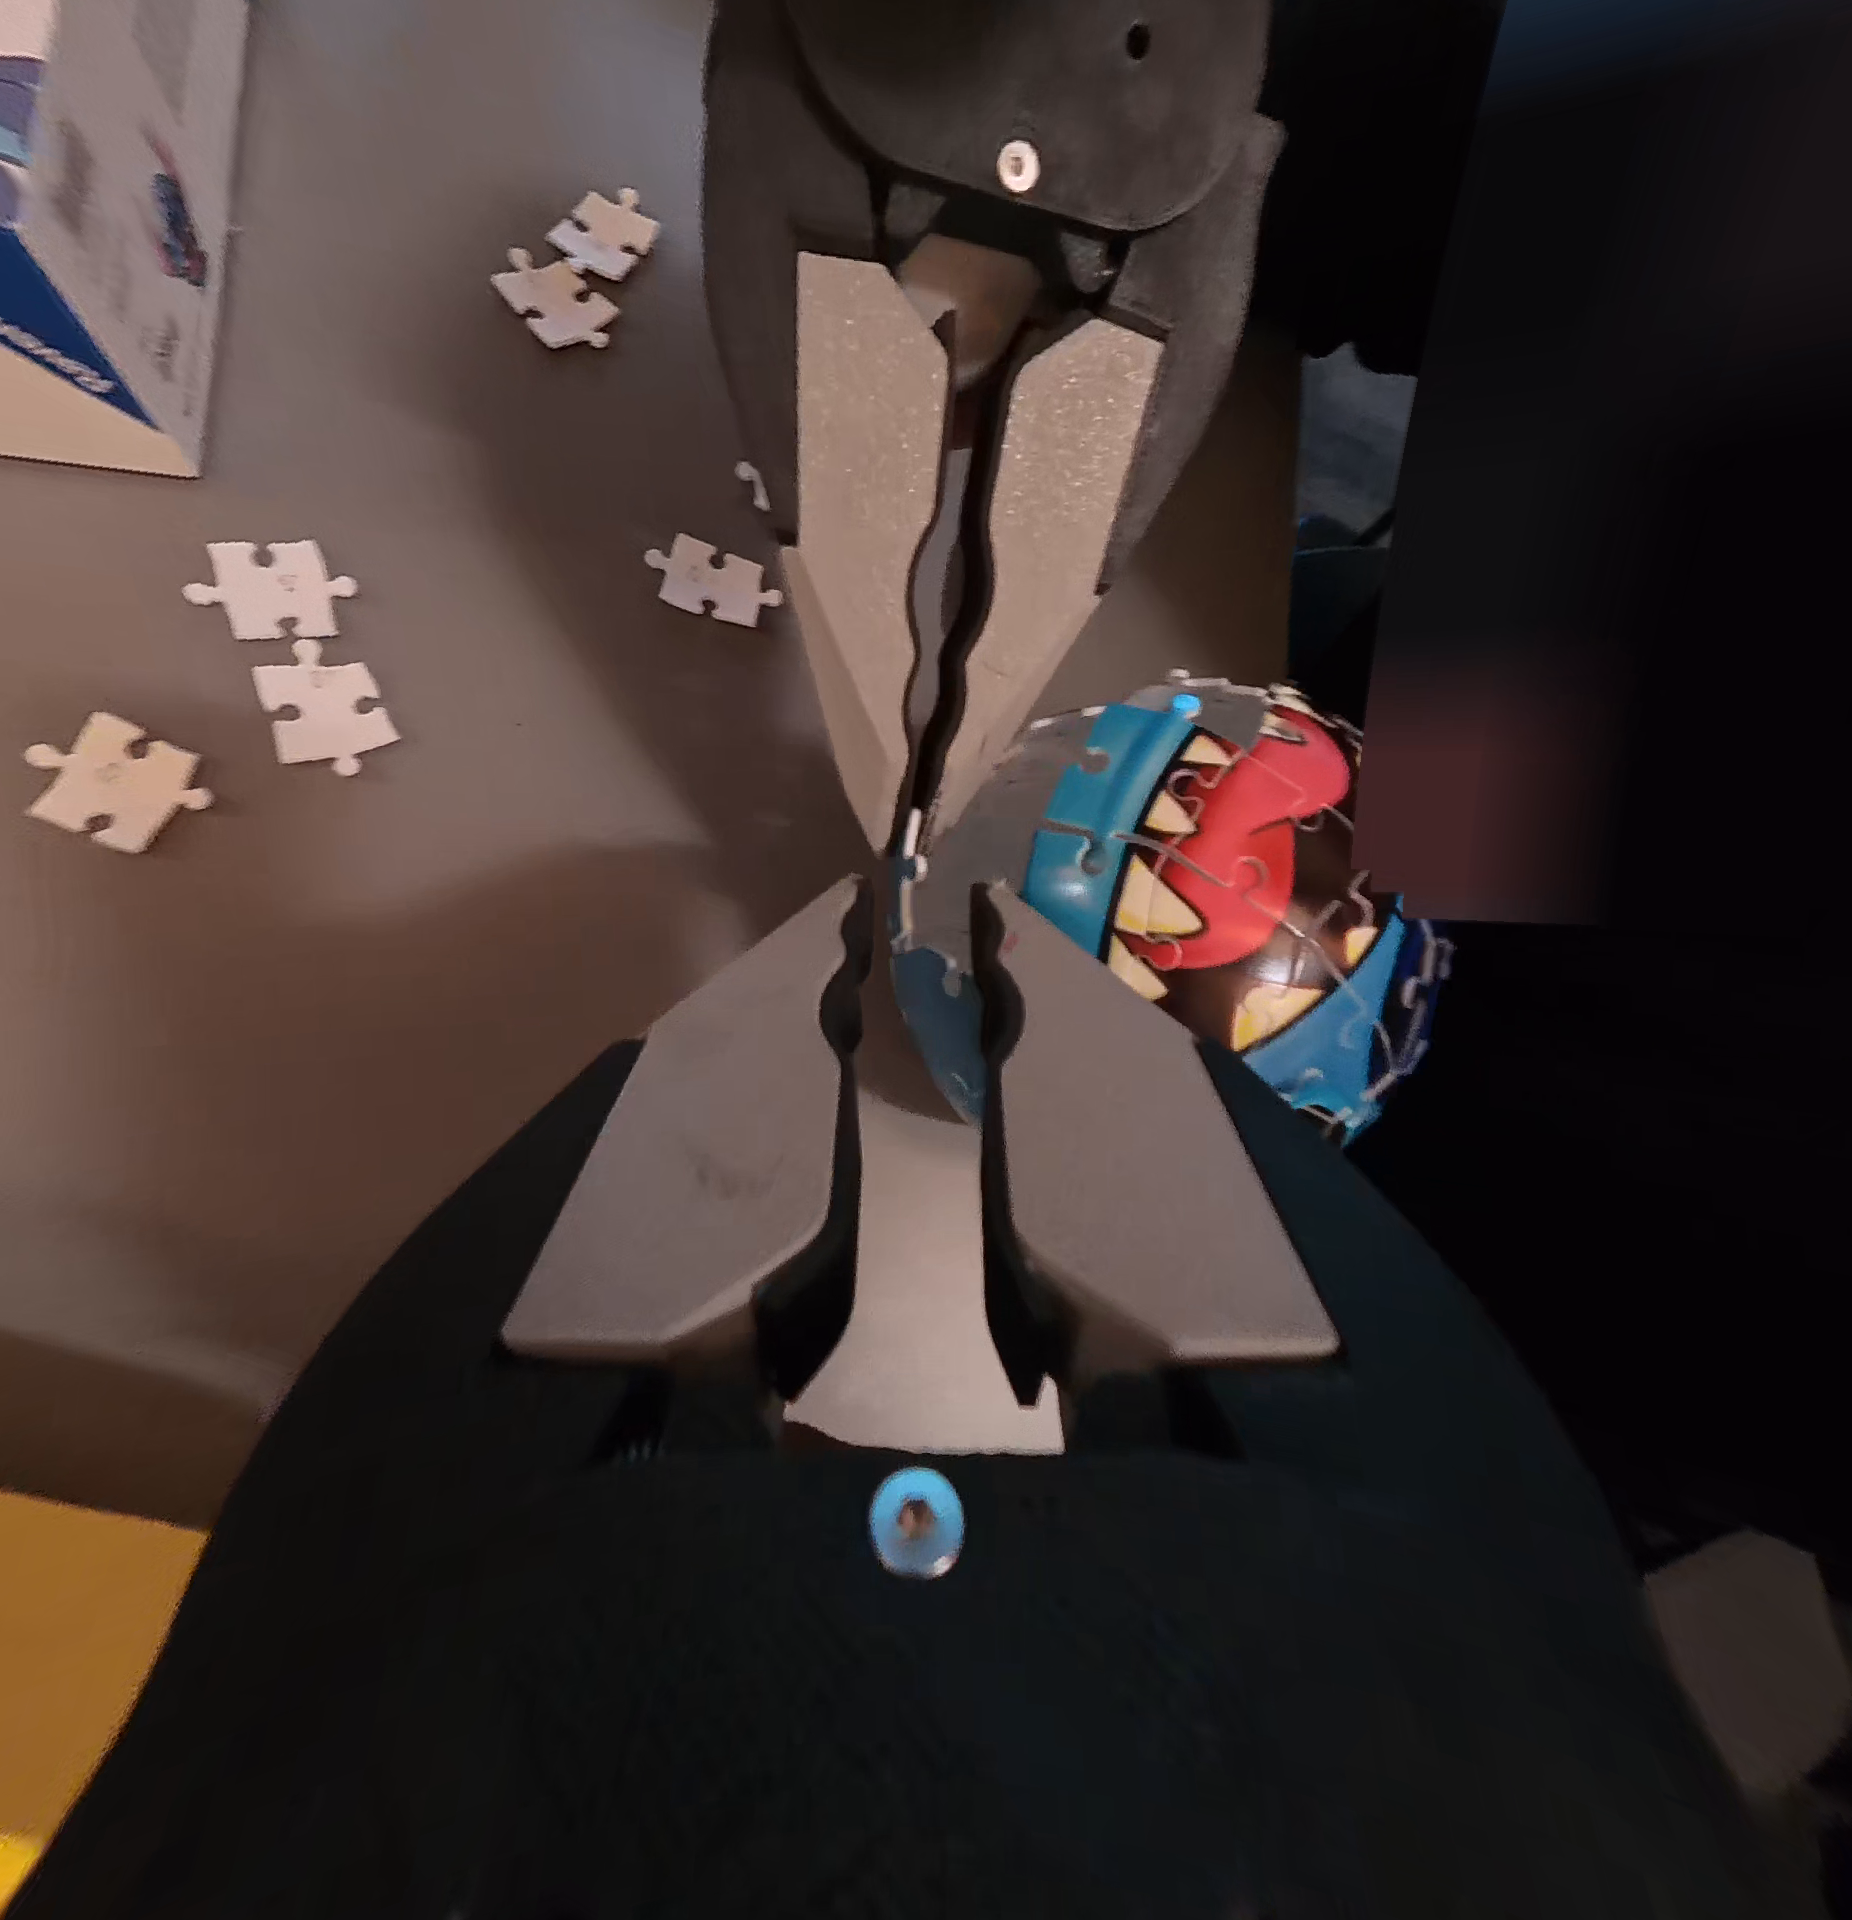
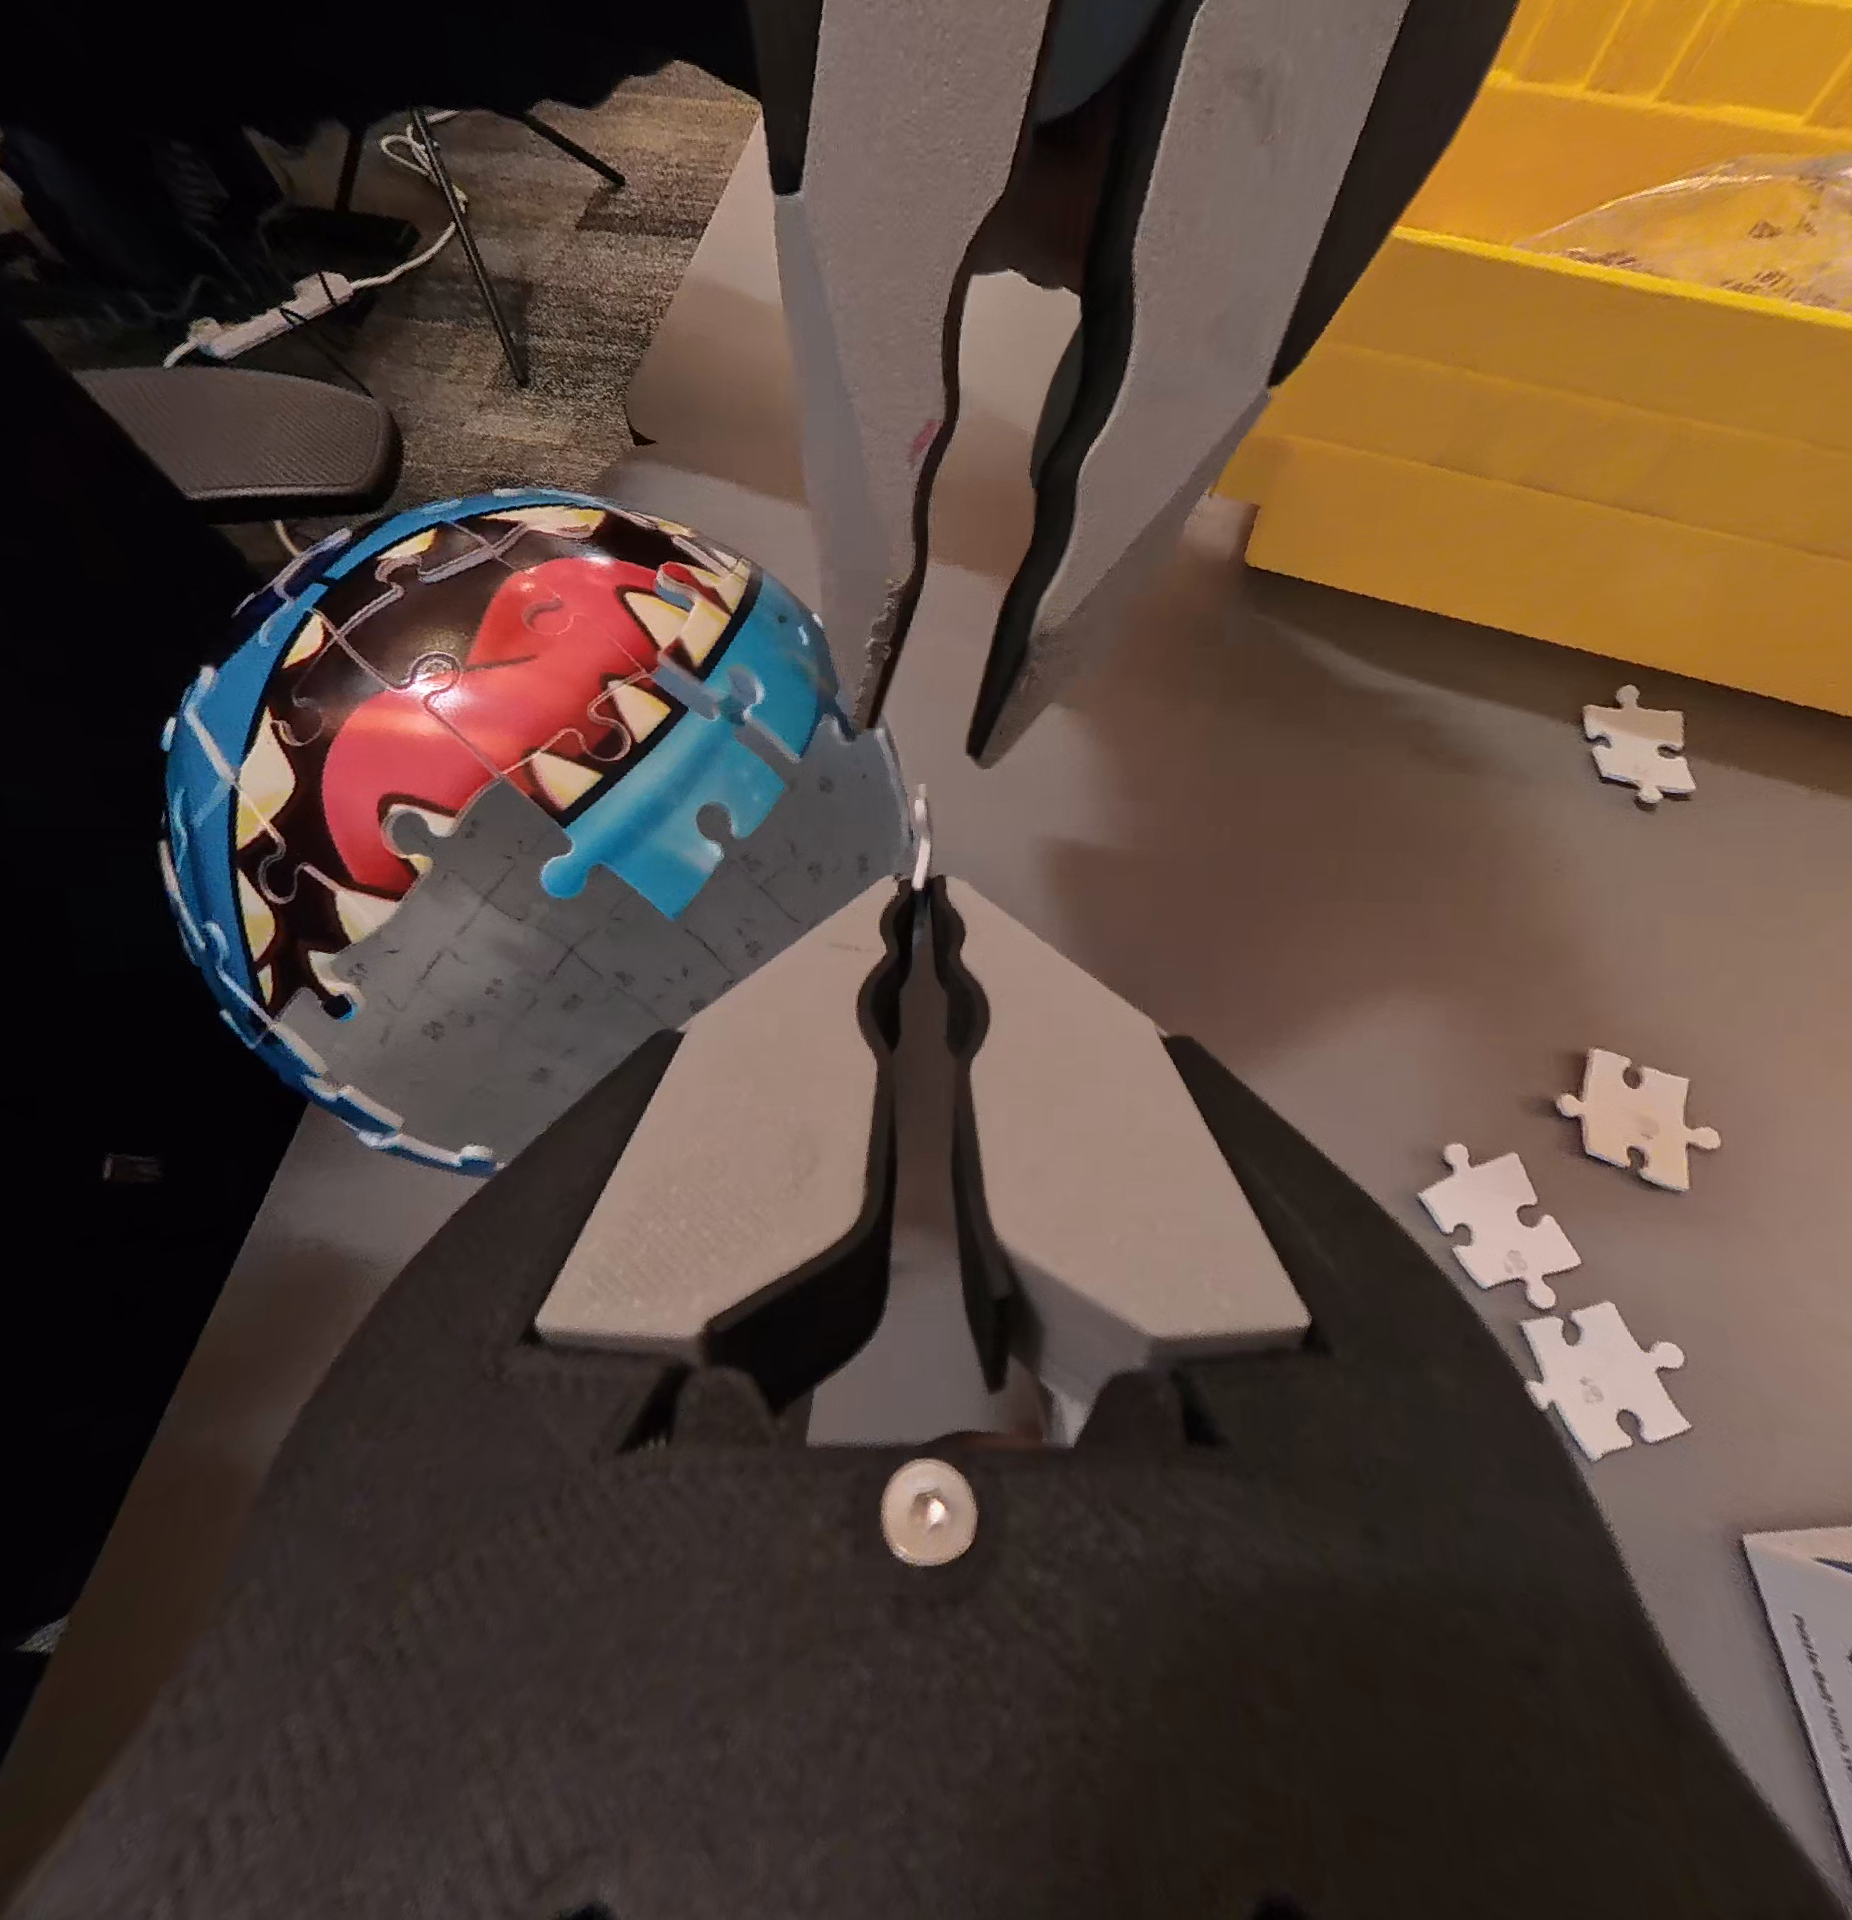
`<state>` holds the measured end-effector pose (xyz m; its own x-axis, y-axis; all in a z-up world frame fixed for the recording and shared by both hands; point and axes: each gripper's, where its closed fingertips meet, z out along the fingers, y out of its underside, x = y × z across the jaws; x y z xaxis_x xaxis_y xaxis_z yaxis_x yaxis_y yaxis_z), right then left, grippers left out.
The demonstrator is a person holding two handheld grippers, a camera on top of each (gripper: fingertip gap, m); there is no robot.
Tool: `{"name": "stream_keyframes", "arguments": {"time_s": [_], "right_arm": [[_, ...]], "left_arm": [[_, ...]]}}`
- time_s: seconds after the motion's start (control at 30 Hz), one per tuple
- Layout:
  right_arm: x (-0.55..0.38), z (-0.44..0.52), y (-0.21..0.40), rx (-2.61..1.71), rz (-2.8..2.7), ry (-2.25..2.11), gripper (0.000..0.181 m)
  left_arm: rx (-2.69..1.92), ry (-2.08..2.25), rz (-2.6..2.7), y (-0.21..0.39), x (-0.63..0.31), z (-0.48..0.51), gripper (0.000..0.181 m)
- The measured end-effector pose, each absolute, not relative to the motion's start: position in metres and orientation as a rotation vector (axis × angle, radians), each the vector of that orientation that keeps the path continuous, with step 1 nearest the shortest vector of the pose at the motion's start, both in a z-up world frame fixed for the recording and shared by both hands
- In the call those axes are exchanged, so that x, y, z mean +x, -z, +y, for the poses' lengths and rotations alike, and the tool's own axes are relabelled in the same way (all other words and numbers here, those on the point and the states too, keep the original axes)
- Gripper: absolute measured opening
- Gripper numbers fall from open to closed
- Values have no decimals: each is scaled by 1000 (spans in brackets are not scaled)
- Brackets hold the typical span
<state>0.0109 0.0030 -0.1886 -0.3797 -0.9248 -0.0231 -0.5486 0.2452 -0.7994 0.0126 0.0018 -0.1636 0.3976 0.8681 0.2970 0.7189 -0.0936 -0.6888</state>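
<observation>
This looks like an office or a lab room used for recording. A plain grey table (image 2: 1265,883) stands on a grey carpet floor (image 2: 548,260). On the floor at 11 o'clock in the right wrist view lie a white power strip (image 2: 278,312) with its cable, thin black legs of furniture (image 2: 486,270), and the grey base of an office chair (image 2: 247,436). At 2 o'clock a yellow plastic storage bin (image 2: 1587,416) stands on the table.
</observation>
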Motion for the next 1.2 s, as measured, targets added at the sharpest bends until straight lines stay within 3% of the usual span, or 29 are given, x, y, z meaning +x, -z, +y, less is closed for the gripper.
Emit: {"name": "stream_keyframes", "arguments": {"time_s": [0.37, 0.53, 0.7, 1.2], "right_arm": [[17, 4, 193, -1350, 1973, 910, 0], [23, 4, 194, -1374, 1943, 866, 0], [28, 4, 194, -1428, 1916, 834, 0], [37, 5, 193, -1452, 1839, 740, 0]], "left_arm": [[-1791, 27, -1188, 167, 22, 8, 17], [-1806, 25, -1196, 176, 26, 0, 16], [-1773, -28, -1223, 178, 24, -4, 0], [-1693, -25, -1273, 186, 36, 2, 0]]}}
